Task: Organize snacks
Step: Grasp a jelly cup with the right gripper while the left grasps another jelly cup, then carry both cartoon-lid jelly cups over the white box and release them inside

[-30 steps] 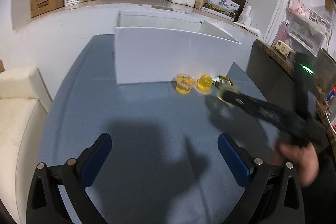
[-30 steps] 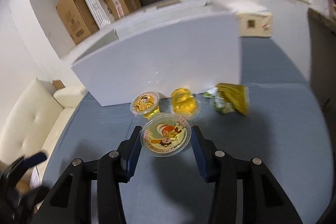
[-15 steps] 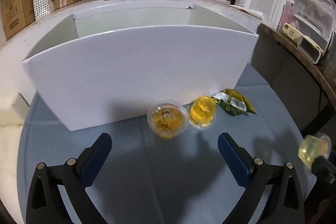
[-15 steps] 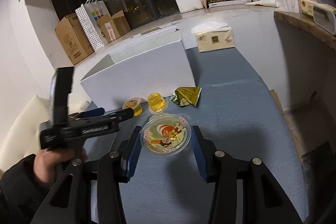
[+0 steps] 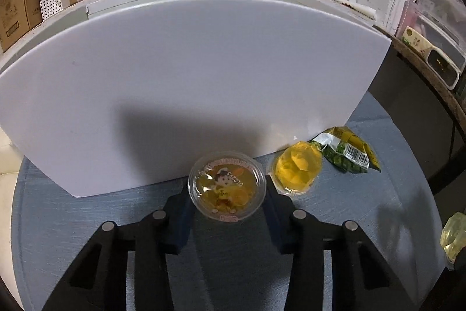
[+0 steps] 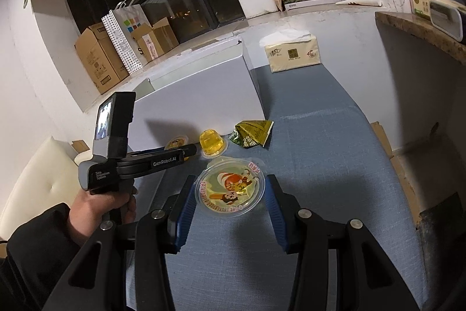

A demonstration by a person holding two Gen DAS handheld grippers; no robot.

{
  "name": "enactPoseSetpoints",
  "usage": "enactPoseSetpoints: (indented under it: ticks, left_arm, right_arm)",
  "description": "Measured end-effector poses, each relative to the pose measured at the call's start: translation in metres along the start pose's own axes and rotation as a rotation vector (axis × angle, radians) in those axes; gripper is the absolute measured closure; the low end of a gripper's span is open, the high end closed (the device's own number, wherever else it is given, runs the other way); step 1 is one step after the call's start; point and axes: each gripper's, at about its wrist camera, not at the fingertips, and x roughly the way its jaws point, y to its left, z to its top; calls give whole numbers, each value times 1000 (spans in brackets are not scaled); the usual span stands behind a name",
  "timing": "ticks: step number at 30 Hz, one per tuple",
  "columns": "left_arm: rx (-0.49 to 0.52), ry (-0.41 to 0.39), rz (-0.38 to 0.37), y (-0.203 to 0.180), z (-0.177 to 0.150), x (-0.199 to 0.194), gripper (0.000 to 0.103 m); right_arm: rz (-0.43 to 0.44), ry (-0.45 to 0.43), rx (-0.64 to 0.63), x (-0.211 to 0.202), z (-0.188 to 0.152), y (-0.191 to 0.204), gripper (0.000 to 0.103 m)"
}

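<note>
The left gripper has just been closing, and its blue-padded fingers now sit on either side of a small clear plastic jelly cup with a cartoon-printed foil lid, pressing its sides. That cup stands on the blue cloth-covered desk right in front of the tall white open box. Just to its right, an upturned yellow jelly cup rests on the desk, touching or nearly touching the right finger, and beyond it lies a crumpled green and yellow snack packet near the box's corner.

The right gripper is clamped on a larger clear jelly cup with a cartoon lid, held above the desk nearer the viewer than the other snacks. In the right wrist view a hand in a dark sleeve holds the left gripper's handle. A pale yellow tissue pack sits at the far end of the desk, beside the box.
</note>
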Motion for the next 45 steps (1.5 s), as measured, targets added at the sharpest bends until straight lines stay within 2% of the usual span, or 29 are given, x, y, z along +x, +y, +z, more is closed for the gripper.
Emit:
enactPoseSetpoints:
  ticks: [5,9,13,16,18,23,26,36,41,45]
  left_arm:
    - [14,-35,-15,0,-6,-14,56]
    - [15,-69,-42,-2,-12,-40,56]
    - [14,-126,-67,2,-23,-86,56]
    - [15,-188,-50,-1,-34,-124,56]
    - [-17,-207,-70,7,-41,-147,56]
    - [-38,-253,-64,24,-44,-175,56]
    - [-30,-285,-30,33,-34,-184,56]
    - [-40,-359,-41,56,41,-188,56]
    - [-29,-353,-28,63,77,-171,56]
    - [-24,-324,-18,69,98,-147,55]
  right_arm:
    - [-2,0,-1,0,-1,4,53]
    - [6,1,-12,1,-1,10,53]
    - [22,-8,-20,0,0,18,53]
    - [44,-14,-20,0,3,25,53]
    - [65,-14,-18,2,4,30,53]
    - [101,-10,-44,12,12,48,53]
    - [129,-15,-56,19,26,59,53]
    - [137,-94,-168,34,111,88,53]
    - [127,-89,-183,58,154,89,53]
    - [97,-57,-177,87,175,86,53]
